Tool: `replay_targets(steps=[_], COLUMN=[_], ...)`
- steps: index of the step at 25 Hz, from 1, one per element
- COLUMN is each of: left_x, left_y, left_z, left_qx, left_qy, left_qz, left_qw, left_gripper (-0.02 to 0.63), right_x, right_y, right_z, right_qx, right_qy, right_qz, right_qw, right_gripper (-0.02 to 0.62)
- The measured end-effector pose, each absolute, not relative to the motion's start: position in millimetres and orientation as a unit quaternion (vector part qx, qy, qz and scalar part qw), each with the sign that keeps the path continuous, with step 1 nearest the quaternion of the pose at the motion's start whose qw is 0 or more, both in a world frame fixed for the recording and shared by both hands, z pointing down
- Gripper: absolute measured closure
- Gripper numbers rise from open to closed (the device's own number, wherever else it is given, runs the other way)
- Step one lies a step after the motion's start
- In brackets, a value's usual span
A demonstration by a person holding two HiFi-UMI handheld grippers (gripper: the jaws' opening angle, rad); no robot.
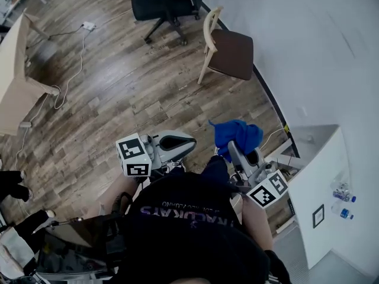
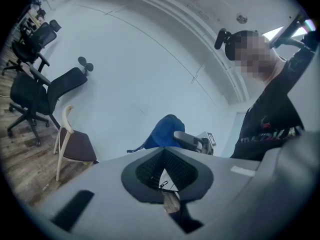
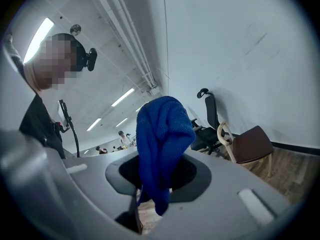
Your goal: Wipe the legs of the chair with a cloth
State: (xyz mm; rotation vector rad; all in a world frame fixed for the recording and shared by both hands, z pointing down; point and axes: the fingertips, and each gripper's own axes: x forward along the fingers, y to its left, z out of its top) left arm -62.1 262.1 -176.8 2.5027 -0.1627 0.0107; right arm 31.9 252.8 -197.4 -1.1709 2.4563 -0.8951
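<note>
The chair (image 1: 228, 52) has a pale wooden frame and a brown seat. It stands by the white wall, well ahead of both grippers, and also shows as the chair (image 2: 72, 144) and the chair (image 3: 250, 144). My right gripper (image 1: 238, 151) is shut on a blue cloth (image 1: 237, 135), which bunches above its jaws. In the right gripper view the blue cloth (image 3: 162, 134) hangs out of the right gripper (image 3: 157, 176). My left gripper (image 1: 173, 142) is beside it to the left, shut and empty, and appears as the left gripper (image 2: 167, 171). The blue cloth (image 2: 162, 133) shows there too.
A black office chair (image 1: 163, 2) stands left of the wooden chair. A pale table (image 1: 15, 81) and floor cables (image 1: 71, 70) are at the far left. A white cabinet (image 1: 320, 182) with small bottles (image 1: 343, 201) is at my right. Wood floor lies between me and the chair.
</note>
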Motion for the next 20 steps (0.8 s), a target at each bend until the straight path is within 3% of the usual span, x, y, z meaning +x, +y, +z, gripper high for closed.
replay_targets(steps=[6, 20], left_x=[-17.9, 9.0], left_y=[251.9, 144.9], left_z=[-191.8, -181.9], left_qx=[0.934, 0.904], left_qy=[-0.058, -0.262], left_qz=[-0.003, -0.073], left_qw=[0.353, 0.33], left_gripper=[0.606, 0.606], right_x=[77.6, 92.8], right_y=[239.1, 95.4], right_z=[-218.7, -195.5], right_qx=[-0.417, -0.224], right_qy=[0.841, 0.918], right_qz=[-0.332, -0.324], right_qw=[0.096, 0.048], right_gripper=[0.488, 0.488])
